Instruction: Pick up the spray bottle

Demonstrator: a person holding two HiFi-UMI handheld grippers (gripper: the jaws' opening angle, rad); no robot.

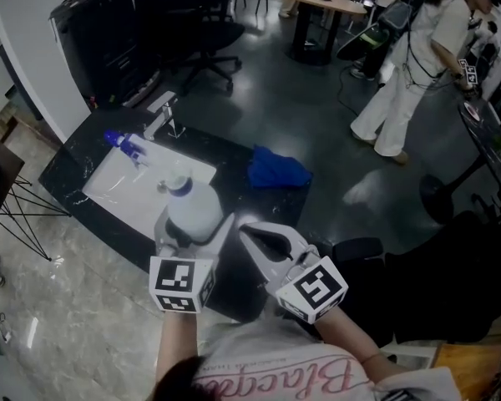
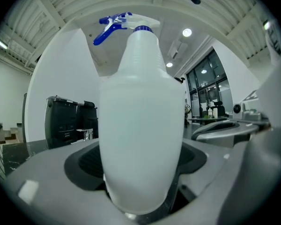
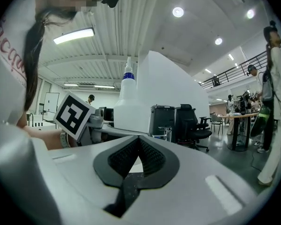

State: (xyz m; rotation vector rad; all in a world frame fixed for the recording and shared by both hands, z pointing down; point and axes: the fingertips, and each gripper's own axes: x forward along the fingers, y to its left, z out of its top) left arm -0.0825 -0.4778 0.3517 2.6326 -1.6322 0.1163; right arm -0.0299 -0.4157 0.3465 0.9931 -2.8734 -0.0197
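The spray bottle is white with a blue collar. It sits between the jaws of my left gripper, which is shut on its body and holds it above the white sink. In the left gripper view the bottle fills the centre, upright, with its blue trigger at the top; the left gripper clamps its lower part. My right gripper hangs just to the right of the bottle, shut with nothing in it. In the right gripper view the right gripper has its pads together, and the bottle shows beyond them.
Below lies a black counter with a faucet, a small blue-and-white object at the sink's back rim, and a blue cloth. Beyond stand a black cabinet, an office chair, and a person in white.
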